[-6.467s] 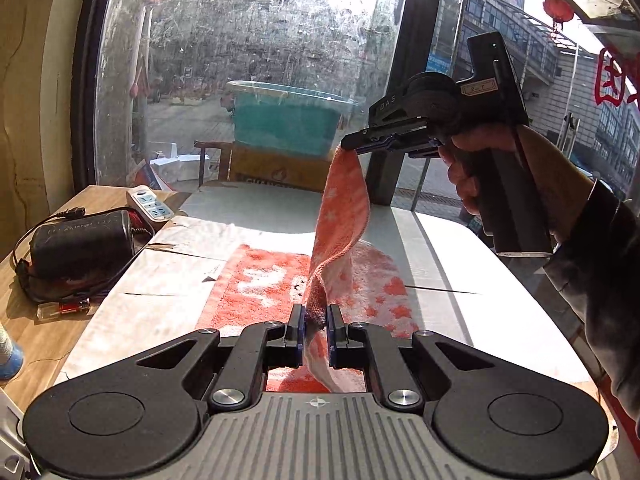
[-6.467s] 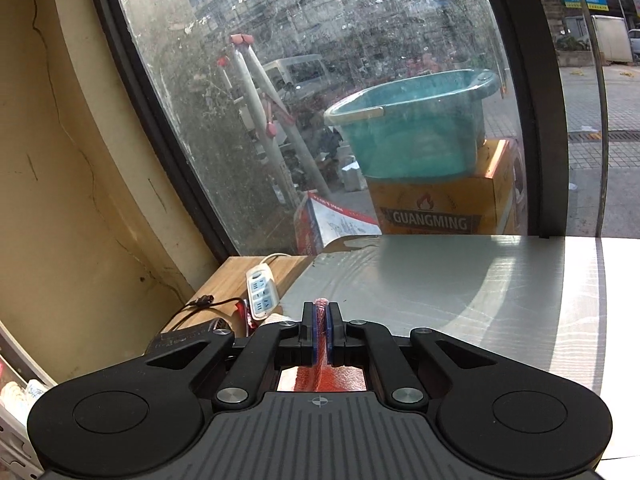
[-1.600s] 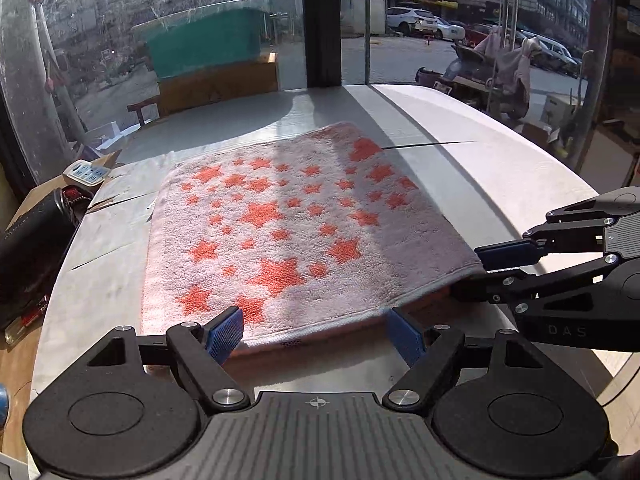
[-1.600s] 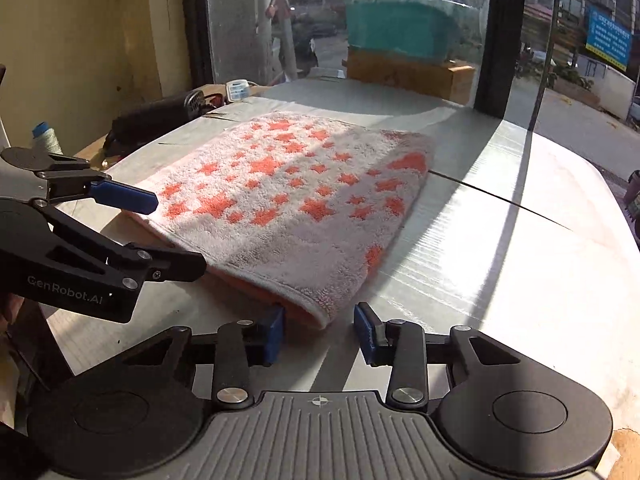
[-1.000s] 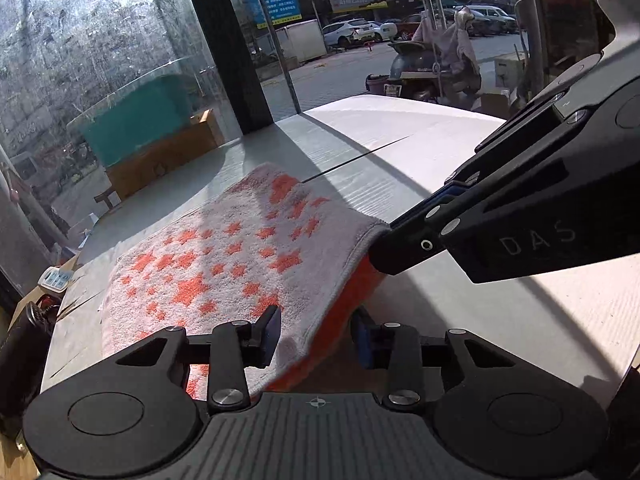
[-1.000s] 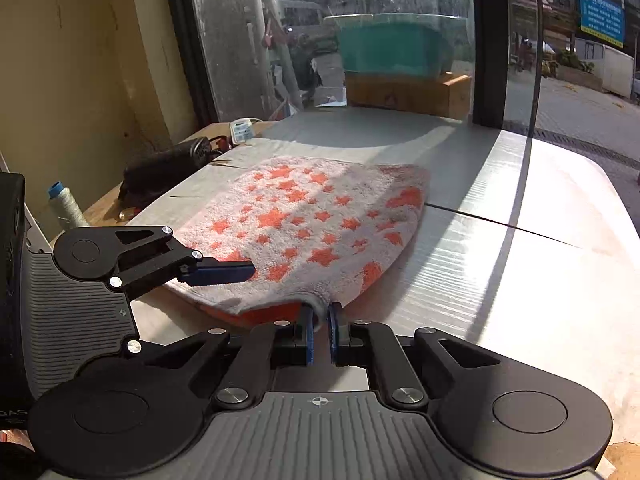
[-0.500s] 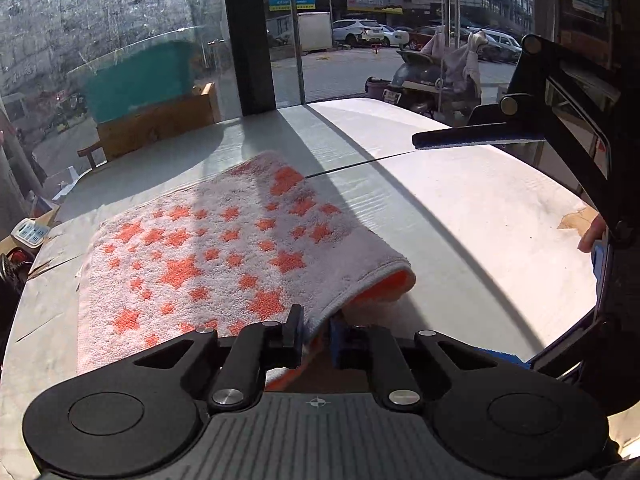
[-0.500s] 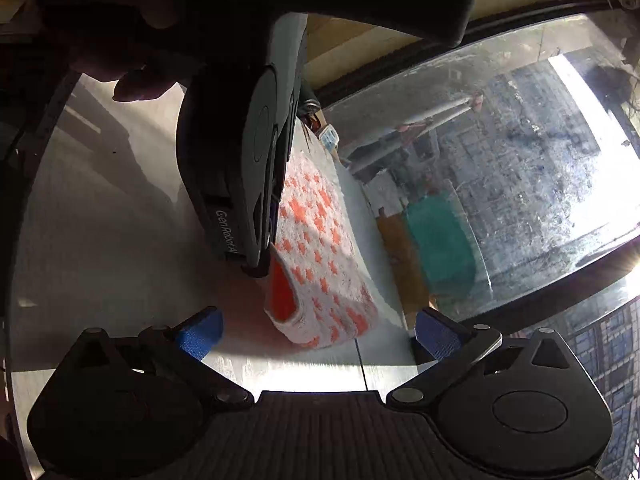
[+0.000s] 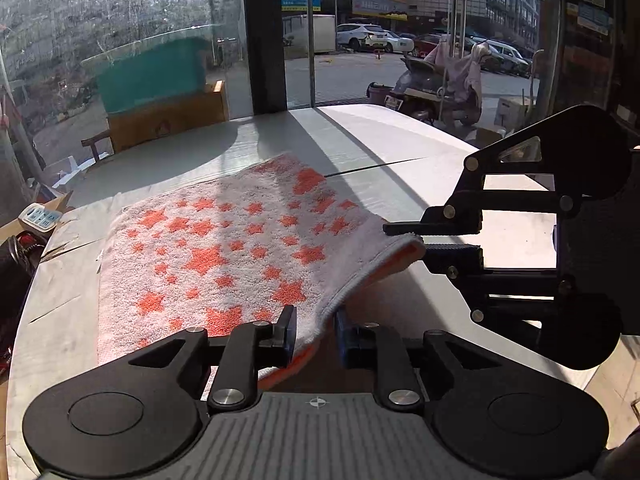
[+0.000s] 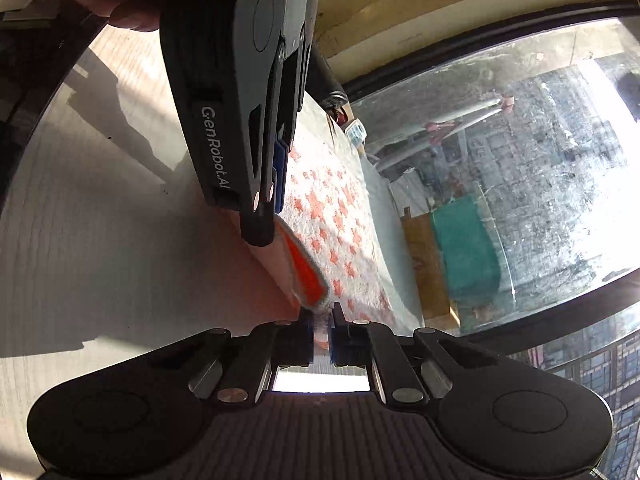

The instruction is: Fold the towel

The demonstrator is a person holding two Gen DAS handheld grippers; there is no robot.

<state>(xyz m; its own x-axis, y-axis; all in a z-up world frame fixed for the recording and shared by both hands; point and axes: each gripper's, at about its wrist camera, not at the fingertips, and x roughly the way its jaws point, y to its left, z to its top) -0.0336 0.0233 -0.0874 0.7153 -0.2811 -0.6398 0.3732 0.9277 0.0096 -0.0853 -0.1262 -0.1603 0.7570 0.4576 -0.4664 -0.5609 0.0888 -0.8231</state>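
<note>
A pinkish-white towel (image 9: pixel 224 248) with orange stars lies folded on the white table (image 9: pixel 360 148), its orange underside showing along the right edge. My left gripper (image 9: pixel 314 330) is shut on the towel's near right corner, lifting it slightly. My right gripper (image 9: pixel 416 242) comes in from the right, turned on its side, and is shut on the towel's far right corner. In the right wrist view the right gripper (image 10: pixel 321 334) pinches the towel (image 10: pixel 332 224) corner, with the left gripper (image 10: pixel 266 216) just ahead, clamped on the same edge.
A power strip (image 9: pixel 40 216) and a dark bag (image 9: pixel 10 264) sit at the table's left edge. A large window with a black post (image 9: pixel 264 36) stands behind the table. The table's rounded right edge (image 9: pixel 452 140) is close to my right gripper.
My right gripper has come back to the towel's right edge and closed on its far corner. My left gripper keeps its hold on the near corner. The right edge now hangs lifted between both grippers.
</note>
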